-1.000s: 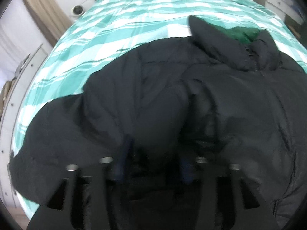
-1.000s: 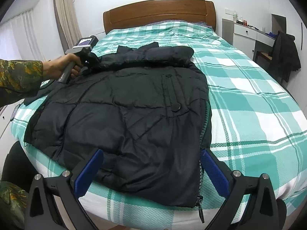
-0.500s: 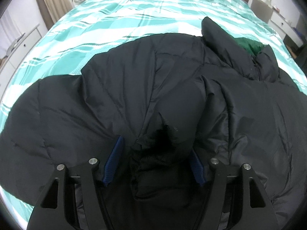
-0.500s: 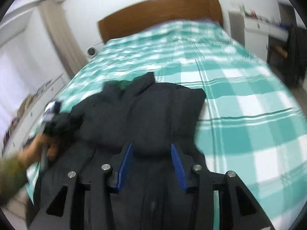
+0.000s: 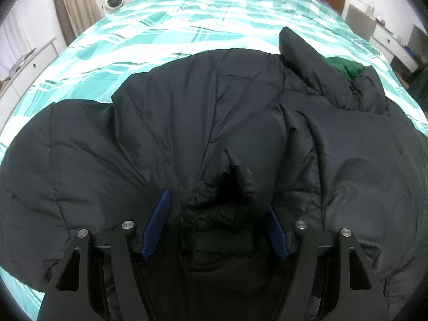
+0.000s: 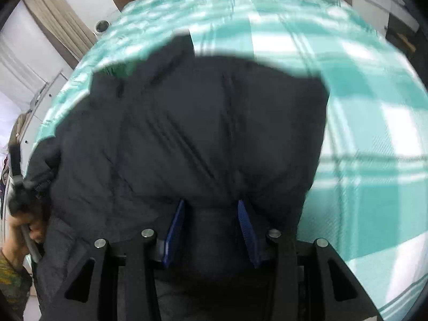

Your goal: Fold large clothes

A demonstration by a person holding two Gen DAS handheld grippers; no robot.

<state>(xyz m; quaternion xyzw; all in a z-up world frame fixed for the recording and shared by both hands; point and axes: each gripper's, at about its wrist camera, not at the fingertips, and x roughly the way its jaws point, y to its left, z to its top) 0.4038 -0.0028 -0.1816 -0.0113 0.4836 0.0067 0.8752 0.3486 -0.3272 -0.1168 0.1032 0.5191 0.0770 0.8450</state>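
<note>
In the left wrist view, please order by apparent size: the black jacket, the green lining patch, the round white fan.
1. black jacket, fills most of the view
2. green lining patch
3. round white fan, though it is farther away, so unsure

Left gripper (image 5: 216, 211): black angular frame; two blue ribbed finger pads (image 5: 157, 227); four round silver screws on top
Right gripper (image 6: 211, 224): same black frame with triangular openings; blue pads (image 6: 175, 234); four silver screw heads
Left hand (image 6: 20, 220): bare skin, light brown; seen at the edge of the right wrist view
Sleeve (image 6: 12, 275): camouflage pattern, green and brown
</note>
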